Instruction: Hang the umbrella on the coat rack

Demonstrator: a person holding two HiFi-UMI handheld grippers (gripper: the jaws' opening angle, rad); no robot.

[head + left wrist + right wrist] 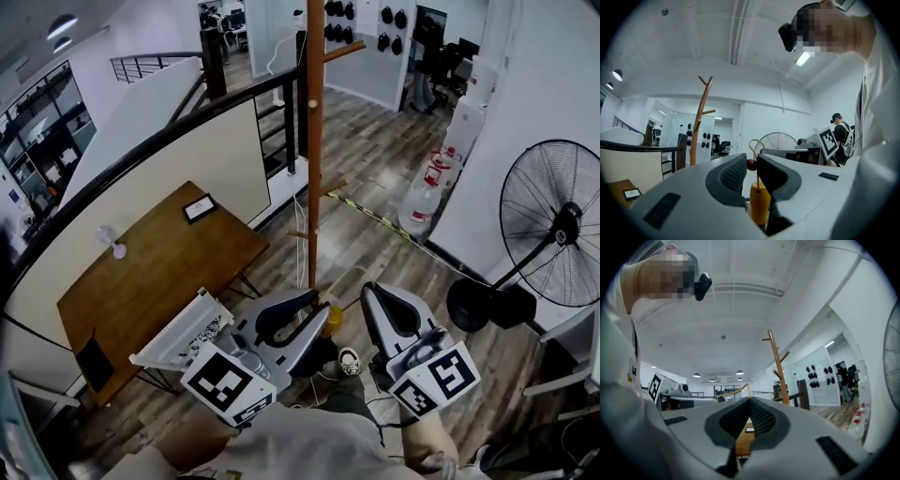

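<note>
Between the fingers of the left gripper (751,165), clenched on its cord loop, the umbrella (759,204) hangs by its yellow handle, so its long axis probably points down. The coat rack (314,141) stands straight ahead, its pegs well above the loop and nearer this hand. The right gripper (749,401) is pinched together, holding nothing.

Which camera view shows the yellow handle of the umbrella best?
The left gripper view: the yellow handle stands close between the left gripper's jaws, which pinch its cord at the red bead. The head view shows only a small yellow bit. In the right gripper view I cannot make it out.
</note>
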